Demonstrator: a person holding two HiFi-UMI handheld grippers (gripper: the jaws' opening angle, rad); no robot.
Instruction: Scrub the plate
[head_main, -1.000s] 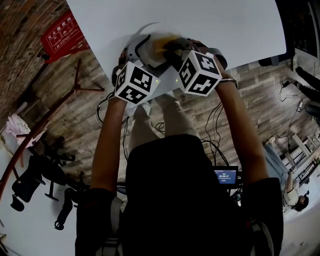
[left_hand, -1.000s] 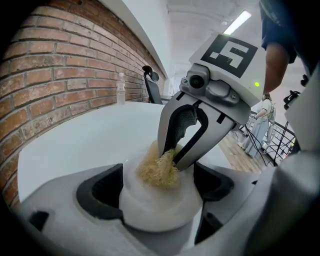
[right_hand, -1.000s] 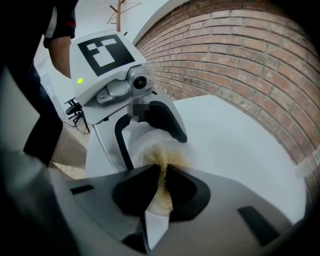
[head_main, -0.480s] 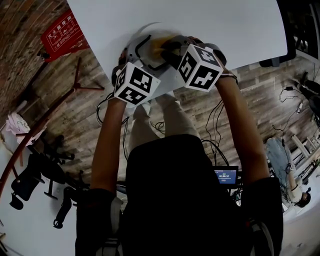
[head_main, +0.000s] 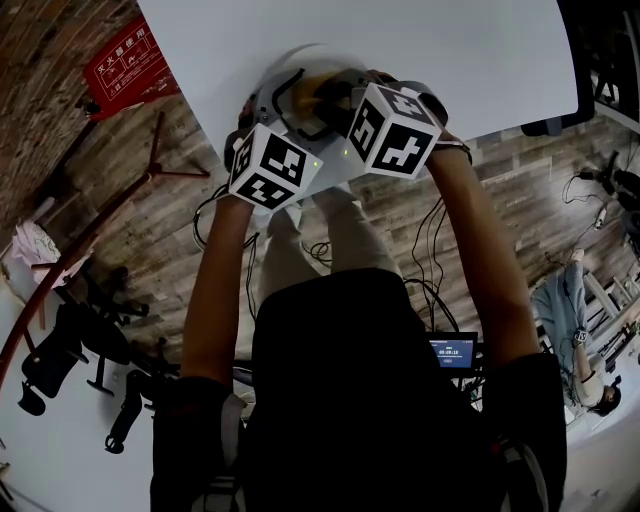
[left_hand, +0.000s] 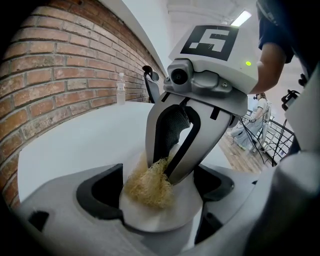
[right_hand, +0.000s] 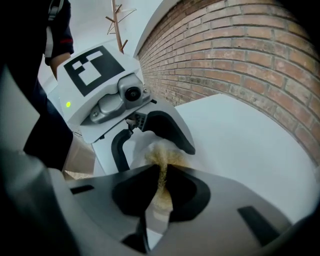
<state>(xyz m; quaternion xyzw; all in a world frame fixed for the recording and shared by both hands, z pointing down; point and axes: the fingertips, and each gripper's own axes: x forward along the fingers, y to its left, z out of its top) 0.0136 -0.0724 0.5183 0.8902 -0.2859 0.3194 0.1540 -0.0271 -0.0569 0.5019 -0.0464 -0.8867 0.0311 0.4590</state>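
Plate (left_hand: 159, 216), smooth white (scrubber (left_hand: 147, 186) coarse, fibrous)

A white table (head_main: 420, 60) with a smooth, plain top stands beside the brick wall (left_hand: 55, 70), and in the left gripper view its long edge runs close along the foot of that wall. 1 small clear bottle (left_hand: 120, 89) stands upright on the top, just beside the wall and towards the table's far end. 1 white plate (left_hand: 160, 217) is over the table's near edge, farther from the wall than the bottle. Whether it rests on the top or is clear of it cannot be told.
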